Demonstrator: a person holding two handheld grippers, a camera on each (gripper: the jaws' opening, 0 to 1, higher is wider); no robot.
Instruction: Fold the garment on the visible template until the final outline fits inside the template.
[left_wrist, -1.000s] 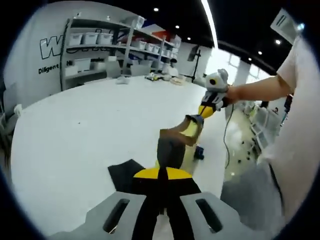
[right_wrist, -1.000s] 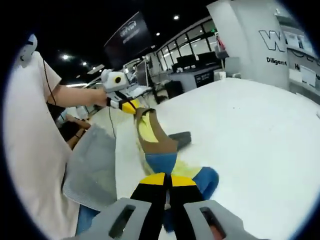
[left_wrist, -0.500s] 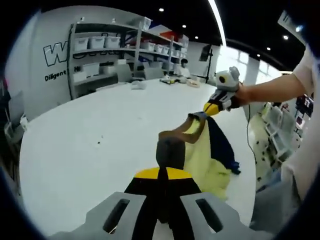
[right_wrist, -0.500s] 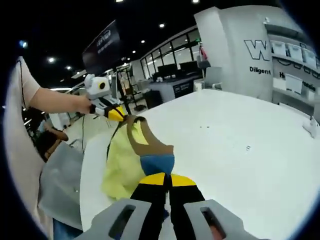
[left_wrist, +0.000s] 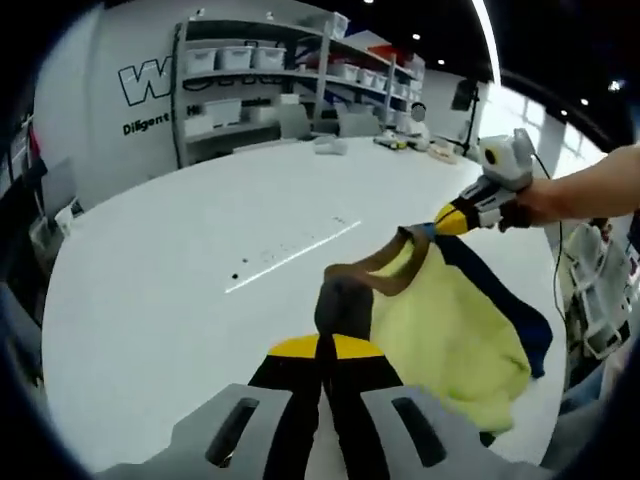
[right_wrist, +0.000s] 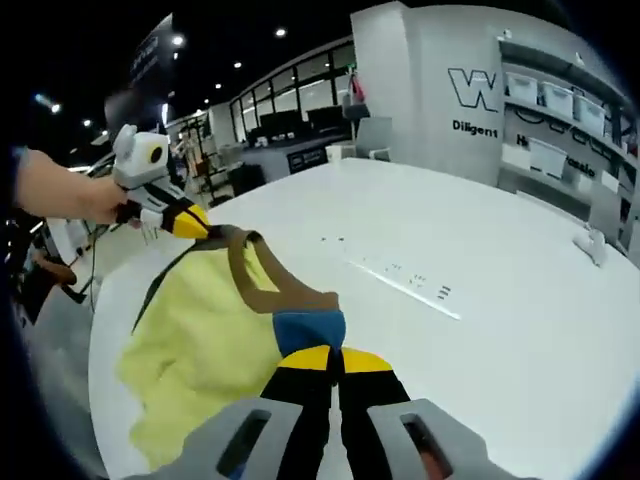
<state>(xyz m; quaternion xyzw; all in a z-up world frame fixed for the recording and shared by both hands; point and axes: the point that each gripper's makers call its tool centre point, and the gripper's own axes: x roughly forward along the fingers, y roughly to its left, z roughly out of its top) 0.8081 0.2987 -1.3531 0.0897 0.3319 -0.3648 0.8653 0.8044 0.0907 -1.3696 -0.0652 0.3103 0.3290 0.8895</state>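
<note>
1. The white tabletop (left_wrist: 170, 270) spreads wide and bare ahead of and to the left of the garment in the left gripper view; its near curved edge runs just beside the hanging cloth in the right gripper view.
2. A thin pale line with small dark marks (left_wrist: 290, 257) crosses the tabletop well apart from the cloth; the same line appears in the right gripper view (right_wrist: 405, 283).
3. One garment (left_wrist: 455, 330): pale yellow body, brown neckband, dark blue parts at the far side. It is stretched by its neckline between the two tongs, and the body sags onto the tabletop near the edge (right_wrist: 200, 350).
4. Left tongs (left_wrist: 325, 345): pressed together, pinching the brown and dark fabric at the neckline. In the right gripper view they sit at the far end of the neckband (right_wrist: 190, 220), held by a hand (right_wrist: 65, 190).
5. Right tongs (right_wrist: 330, 355): pressed together on a blue patch beside the brown band. In the left gripper view they grip the far end (left_wrist: 455, 218).
6. Shelving with white bins (left_wrist: 270, 80) stands against the far wall.
</note>
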